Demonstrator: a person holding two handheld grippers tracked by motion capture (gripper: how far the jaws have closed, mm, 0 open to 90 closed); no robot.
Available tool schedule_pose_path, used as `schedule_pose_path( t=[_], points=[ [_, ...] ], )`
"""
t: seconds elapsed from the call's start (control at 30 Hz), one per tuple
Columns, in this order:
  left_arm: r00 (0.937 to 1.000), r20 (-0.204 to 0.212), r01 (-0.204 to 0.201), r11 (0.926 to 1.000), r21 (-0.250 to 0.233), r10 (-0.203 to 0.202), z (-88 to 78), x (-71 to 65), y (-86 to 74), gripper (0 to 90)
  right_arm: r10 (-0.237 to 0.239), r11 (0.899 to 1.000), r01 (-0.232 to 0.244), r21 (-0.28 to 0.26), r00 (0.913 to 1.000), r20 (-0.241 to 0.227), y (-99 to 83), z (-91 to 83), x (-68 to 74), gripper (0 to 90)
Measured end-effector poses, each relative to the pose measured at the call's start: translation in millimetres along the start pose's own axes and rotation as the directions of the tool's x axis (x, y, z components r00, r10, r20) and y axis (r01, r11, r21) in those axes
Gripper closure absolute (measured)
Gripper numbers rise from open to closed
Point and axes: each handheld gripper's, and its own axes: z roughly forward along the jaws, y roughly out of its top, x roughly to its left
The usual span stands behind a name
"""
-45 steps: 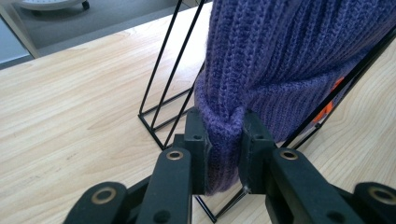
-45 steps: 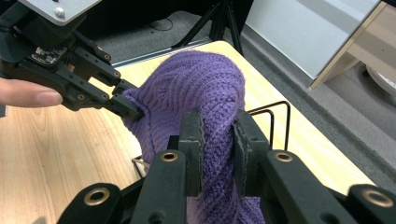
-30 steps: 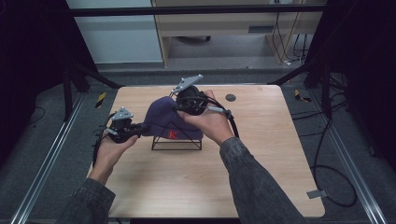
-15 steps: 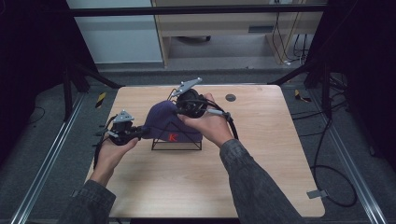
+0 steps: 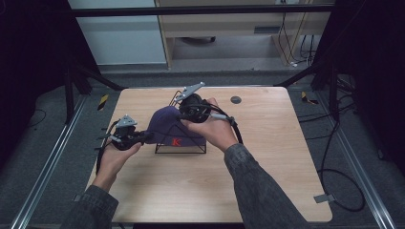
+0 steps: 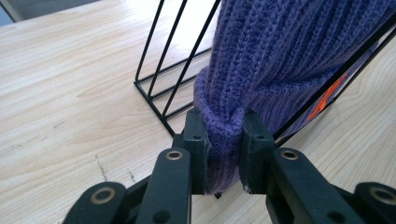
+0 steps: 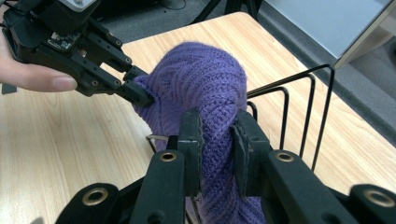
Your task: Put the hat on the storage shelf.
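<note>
A purple knit hat with an orange letter on it drapes over a black wire rack in the middle of the wooden table. My left gripper is shut on the hat's rolled rim at the rack's left end. My right gripper is shut on a bunched fold of the knit near the hat's top. In the right gripper view the left gripper pinches the hat's far edge, with the rack's wires to the right. In the left gripper view the rack's wires stand beside the hat.
A small dark round disc lies on the table at the back right. Metal frame rails run along both sides of the table. Cables trail over the floor on the right. A cabinet stands behind the table.
Both grippers have kept their hold on the hat. The left gripper has drifted slightly back and right toward the rack, and the hat sits a little lower over it.
</note>
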Motion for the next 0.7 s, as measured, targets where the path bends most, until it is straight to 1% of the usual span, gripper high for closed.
schedule_pose_path(
  t=[0.13,0.3,0.47,0.6,0.7],
  points=[
    [1.0,0.0,0.004,1.0,0.006,-0.004,1.4,1.1,-3.4,75.1,0.004,1.0,-0.004,0.015,1.0,-0.002,-2.8,3.6,1.1,74.9],
    [1.0,0.001,0.009,0.9999,0.01,-0.009,2.5,2.7,-7.0,75.0,0.007,1.0,-0.007,0.017,0.9999,-0.01,-4.4,6.2,2.3,74.8],
    [1.0,-0.003,0.005,0.9999,0.014,-0.005,2.4,3.1,-7.3,74.8,0.006,1.0,-0.006,0.02,0.9999,-0.013,-3.9,7.5,3.7,74.5],
    [0.9998,-0.004,0.019,0.9997,0.014,-0.019,3.6,4.1,-10.4,74.1,0.006,1.0,-0.006,0.025,0.9999,-0.015,-3.8,7.9,3.6,73.1],
    [0.9996,-0.011,0.028,0.9994,0.02,-0.028,4.9,5.0,-12.6,71.6,0.011,1.0,-0.011,0.025,0.9999,-0.013,-3.6,8.8,4.4,70.7]
  ],
)
